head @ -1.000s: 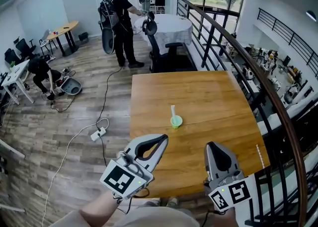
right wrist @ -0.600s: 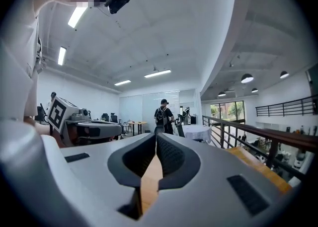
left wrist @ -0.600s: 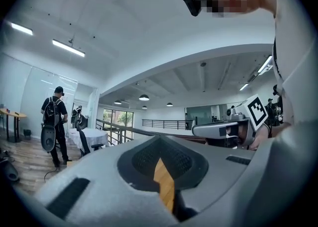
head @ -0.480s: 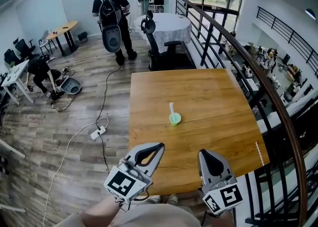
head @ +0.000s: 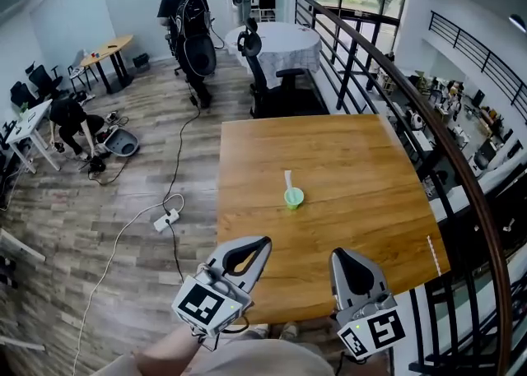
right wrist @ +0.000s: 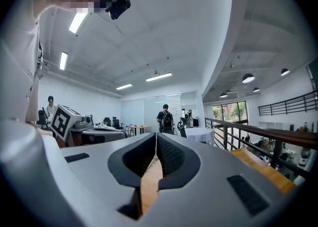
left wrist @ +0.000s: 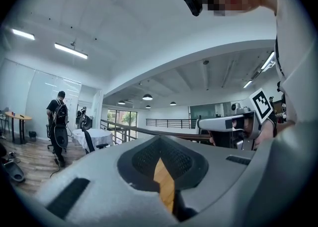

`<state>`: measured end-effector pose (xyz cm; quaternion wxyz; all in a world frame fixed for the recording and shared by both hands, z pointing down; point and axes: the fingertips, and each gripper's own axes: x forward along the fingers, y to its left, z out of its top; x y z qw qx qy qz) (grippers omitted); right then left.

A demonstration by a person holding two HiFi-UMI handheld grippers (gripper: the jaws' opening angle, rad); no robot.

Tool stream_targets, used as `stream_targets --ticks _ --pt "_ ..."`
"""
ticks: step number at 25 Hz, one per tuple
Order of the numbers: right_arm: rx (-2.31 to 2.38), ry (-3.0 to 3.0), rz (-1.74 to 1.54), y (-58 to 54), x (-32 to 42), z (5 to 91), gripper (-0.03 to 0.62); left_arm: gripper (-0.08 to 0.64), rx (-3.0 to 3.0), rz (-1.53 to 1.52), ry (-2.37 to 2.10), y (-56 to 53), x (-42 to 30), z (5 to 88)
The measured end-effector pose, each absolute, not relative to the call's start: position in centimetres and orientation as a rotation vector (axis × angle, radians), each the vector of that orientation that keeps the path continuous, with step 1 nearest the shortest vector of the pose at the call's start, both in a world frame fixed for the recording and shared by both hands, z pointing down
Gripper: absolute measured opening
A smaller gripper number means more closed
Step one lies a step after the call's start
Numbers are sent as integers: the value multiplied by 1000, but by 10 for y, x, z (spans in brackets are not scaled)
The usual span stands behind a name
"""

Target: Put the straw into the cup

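A small green cup [head: 293, 198] stands near the middle of the wooden table [head: 354, 160]. A white straw [head: 287, 180] sticks up out of it and leans toward the far side. Both grippers hover at the table's near edge, well short of the cup. My left gripper [head: 263, 242] has its tips together with nothing between them; in the left gripper view its jaws [left wrist: 160, 137] meet over the tabletop. My right gripper [head: 345, 252] is shut and empty too, with the pads touching in the right gripper view [right wrist: 156, 134].
A black railing [head: 428, 144] runs along the table's right side. Beyond the far edge stand an office chair [head: 265, 78] and a round white-clothed table [head: 280, 41]. A person with a backpack [head: 191, 20] stands farther back. A power strip [head: 165, 220] with a cable lies on the floor to the left.
My left gripper has sunk a little toward the table's near edge. The person with the backpack has turned and walked away from the round table. Cup and straw have not moved.
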<state>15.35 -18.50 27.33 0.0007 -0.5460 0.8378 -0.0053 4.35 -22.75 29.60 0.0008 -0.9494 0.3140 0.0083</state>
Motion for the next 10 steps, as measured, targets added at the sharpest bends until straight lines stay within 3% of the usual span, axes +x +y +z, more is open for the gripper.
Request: stream_targets --ticks 10 --pt "-1727 2649 -52 -180 148 283 25 12 -2967 -19 1005 -220 38 298"
